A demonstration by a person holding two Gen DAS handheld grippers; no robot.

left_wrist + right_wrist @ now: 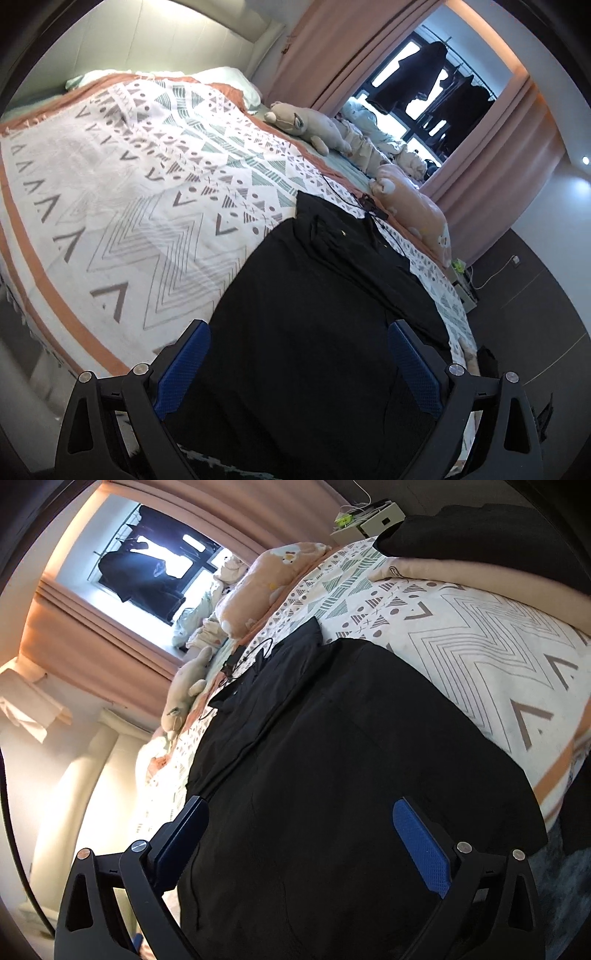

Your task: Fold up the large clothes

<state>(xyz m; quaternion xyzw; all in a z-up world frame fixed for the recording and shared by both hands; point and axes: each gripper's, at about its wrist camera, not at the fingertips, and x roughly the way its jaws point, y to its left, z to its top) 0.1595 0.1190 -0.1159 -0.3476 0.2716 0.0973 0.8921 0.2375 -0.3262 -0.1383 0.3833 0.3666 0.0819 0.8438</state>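
A large black garment [314,302] lies spread flat on a bed with a white, orange-edged patterned blanket [147,192]. My left gripper [298,332] hovers over the garment's near part, its blue pads [184,362] wide apart and holding nothing. In the right wrist view the same black garment [332,757] fills the middle of the frame. My right gripper [301,812] stands open above it, with nothing between its blue pads [421,845]. The patterned blanket [480,635] shows beyond the garment.
Soft toys [306,122] and a peach pillow [413,206] line the bed's far edge, with a black cable [365,206] beside them. Pink curtains [498,155] frame a window. A small box [373,520] stands past the bed. A person's sleeve [480,568] crosses the upper right.
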